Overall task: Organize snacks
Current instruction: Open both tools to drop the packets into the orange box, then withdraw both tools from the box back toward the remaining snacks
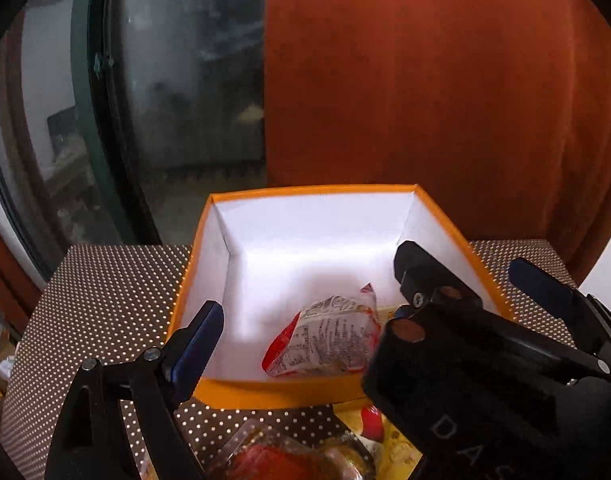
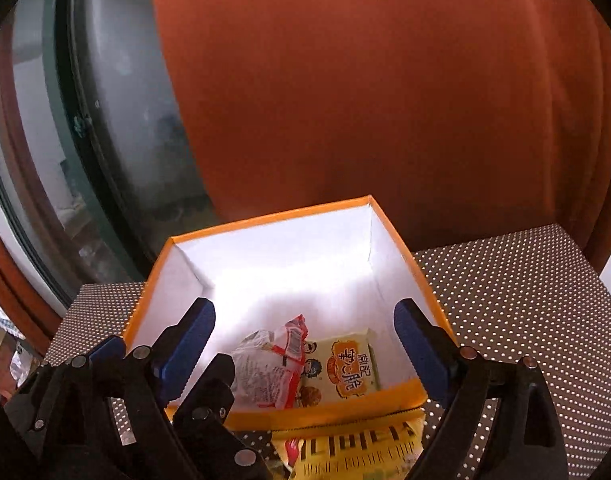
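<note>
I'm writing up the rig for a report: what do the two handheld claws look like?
Both match: the left claw and right claw have matte black angular linkage frames with silver round bolt heads and flat blue pads lining the fingers. One black body shows pale lettering, partly cut off. No cables or sleeves are visible.

Two snack packs [image 2: 265,364] [image 2: 347,366] side by side in box [image 2: 265,218] on table [image 2: 505,300]; another pack [image 2: 357,452] just before box.
</note>
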The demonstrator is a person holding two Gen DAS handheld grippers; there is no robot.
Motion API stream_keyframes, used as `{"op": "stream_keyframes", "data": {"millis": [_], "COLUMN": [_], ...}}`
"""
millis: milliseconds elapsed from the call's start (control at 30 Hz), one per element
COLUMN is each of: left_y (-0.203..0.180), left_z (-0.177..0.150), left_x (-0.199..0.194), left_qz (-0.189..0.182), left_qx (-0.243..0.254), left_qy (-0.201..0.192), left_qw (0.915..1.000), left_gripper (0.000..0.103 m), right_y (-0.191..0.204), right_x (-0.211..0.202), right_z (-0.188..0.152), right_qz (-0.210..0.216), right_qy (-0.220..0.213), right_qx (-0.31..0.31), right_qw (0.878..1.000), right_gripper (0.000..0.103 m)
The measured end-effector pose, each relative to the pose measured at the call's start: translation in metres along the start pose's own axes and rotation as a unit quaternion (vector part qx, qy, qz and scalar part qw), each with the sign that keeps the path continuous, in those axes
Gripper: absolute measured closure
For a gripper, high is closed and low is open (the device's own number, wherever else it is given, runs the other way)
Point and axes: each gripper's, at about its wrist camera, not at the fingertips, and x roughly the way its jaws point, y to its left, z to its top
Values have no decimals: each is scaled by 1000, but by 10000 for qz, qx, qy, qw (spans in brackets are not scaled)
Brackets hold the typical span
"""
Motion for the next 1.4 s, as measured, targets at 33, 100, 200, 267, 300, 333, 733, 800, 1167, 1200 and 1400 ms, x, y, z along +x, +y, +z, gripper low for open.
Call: {"op": "stream_keyframes", "data": {"millis": [33,100,200,267,300,333,733,800,1167,1200,1400], "left_y": [0,-1,-2,1,1,3,-9,-11,-17,-19,-22], "left_z": [-1,-3,-7,-10,-13,-17,-60,-68,-118,-122,-151], "left_x": [-8,-24,-51,-70,-79,-86,-136,-143,-163,-165,-164], "left_qz": [-1,-22,-133,-195,-220,-225,-250,-234,-330,-310,-264], "left_qx": [-1,-27,-68,-83,-85,-87,-61,-48,139,184,296], "left_qy": [-60,-164,-323,-395,-457,-512,-708,-724,-779,-816,-812], "left_qw": [10000,9999,9994,9990,9987,9984,9972,9971,9963,9960,9959], "left_gripper": [15,15,15,15,15,15,15,15,15,15,15], "right_y": [1,2,5,8,8,9,10,7,-3,-5,-8], "right_x": [-8,-21,-46,-64,-71,-79,-141,-148,-180,-182,-189], "right_z": [1,2,2,2,2,1,-30,-38,-78,-84,-112], "right_qz": [32,55,77,76,65,67,-118,-150,-180,-163,-202], "right_qy": [-45,-120,-169,-279,-335,-377,-498,-528,-664,-666,-643], "right_qx": [-17,-58,-156,-250,-290,-325,-533,-496,-592,-599,-688], "right_qw": [10000,9999,9997,9993,9990,9987,9973,9973,9959,9958,9953], "right_gripper": [10,9,9,9,9,9,5,3,3,3,3]}}
